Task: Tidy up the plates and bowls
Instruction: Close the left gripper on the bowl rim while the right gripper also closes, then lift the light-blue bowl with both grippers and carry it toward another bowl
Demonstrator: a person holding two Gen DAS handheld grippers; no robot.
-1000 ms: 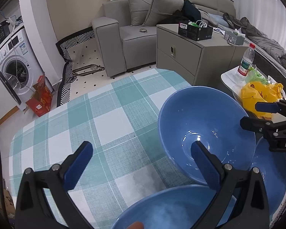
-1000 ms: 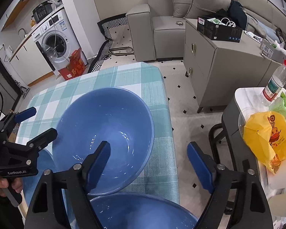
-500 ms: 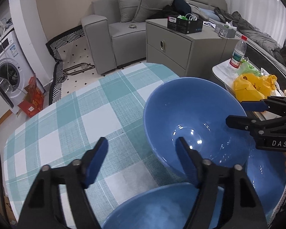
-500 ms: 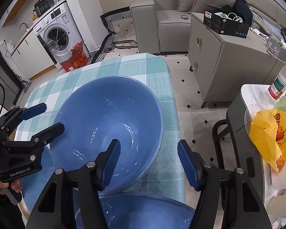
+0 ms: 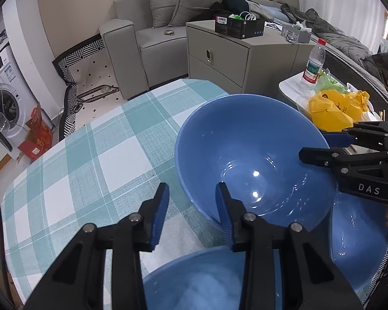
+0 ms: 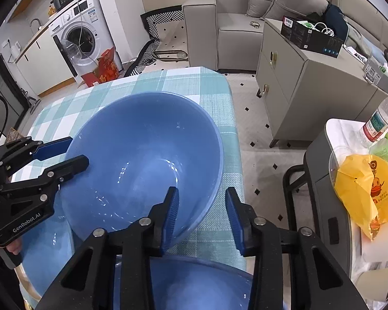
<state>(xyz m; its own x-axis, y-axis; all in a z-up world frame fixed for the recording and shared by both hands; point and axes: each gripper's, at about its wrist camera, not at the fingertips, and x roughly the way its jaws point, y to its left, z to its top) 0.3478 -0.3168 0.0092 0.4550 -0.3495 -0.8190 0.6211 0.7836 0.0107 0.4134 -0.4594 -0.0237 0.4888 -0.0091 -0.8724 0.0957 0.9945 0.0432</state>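
A large blue bowl [image 5: 251, 155] sits tilted on the teal checked tablecloth [image 5: 95, 155]; it also shows in the right wrist view [image 6: 142, 155]. My left gripper [image 5: 191, 211] straddles its near-left rim, jaws partly closed with a gap left. My right gripper [image 6: 201, 214] straddles the opposite rim the same way, one finger inside the bowl and one outside. Each gripper appears in the other's view, the right gripper [image 5: 328, 144] and the left gripper [image 6: 75, 152]. Two more blue bowls [image 5: 209, 281] [image 5: 357, 242] lie below and beside.
The table's right edge [image 6: 235, 139] drops to a tiled floor. A grey cabinet [image 6: 305, 77] and sofa [image 5: 152, 33] stand behind. A side table holds a yellow bag [image 5: 333, 108] and a water bottle [image 5: 314, 62]. A washing machine [image 6: 80, 33] is at the left.
Both grippers' jaws have narrowed steadily from wide open to about the bowl rim's width, and both have moved in closer around the large bowl's rim.
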